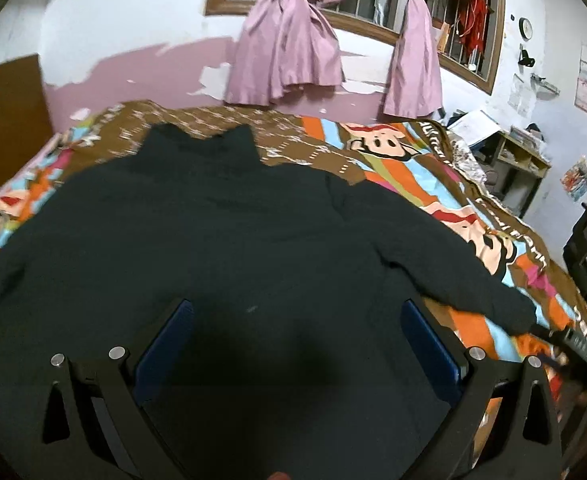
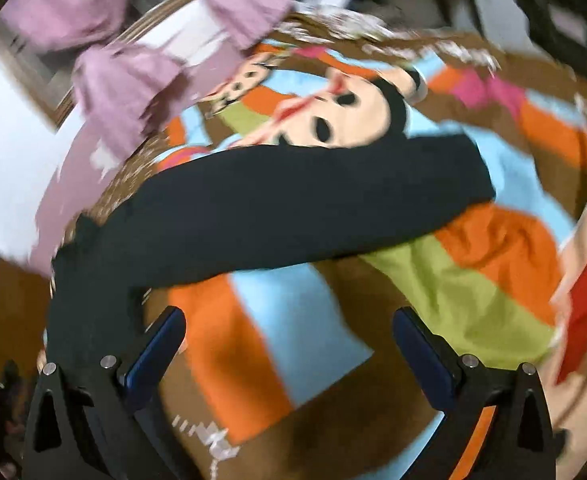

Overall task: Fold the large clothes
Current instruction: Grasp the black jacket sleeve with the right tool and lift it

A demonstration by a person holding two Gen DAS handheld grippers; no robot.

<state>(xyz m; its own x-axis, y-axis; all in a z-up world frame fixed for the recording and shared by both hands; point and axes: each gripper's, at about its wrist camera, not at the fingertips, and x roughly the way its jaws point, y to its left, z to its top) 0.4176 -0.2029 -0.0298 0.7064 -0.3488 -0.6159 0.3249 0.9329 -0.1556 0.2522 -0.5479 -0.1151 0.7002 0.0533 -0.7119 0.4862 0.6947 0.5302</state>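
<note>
One sleeve (image 2: 293,208) fills right view; whole sweater (image 1: 221,240) left.

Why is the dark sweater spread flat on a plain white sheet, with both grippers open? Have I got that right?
Not quite. The left wrist view shows the dark sweater on a colourful cartoon-print blanket, not a plain white sheet. The left gripper and right gripper are indeed open.

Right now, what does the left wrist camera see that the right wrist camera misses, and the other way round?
Only the left view shows the dark garment's body and collar, the barred window and the wall clock. Only the right view shows one sleeve stretched across the bedspread, its end in plain sight. Both show the black garment, the cartoon bedspread, pink curtains, and open grippers, left and right.
</note>
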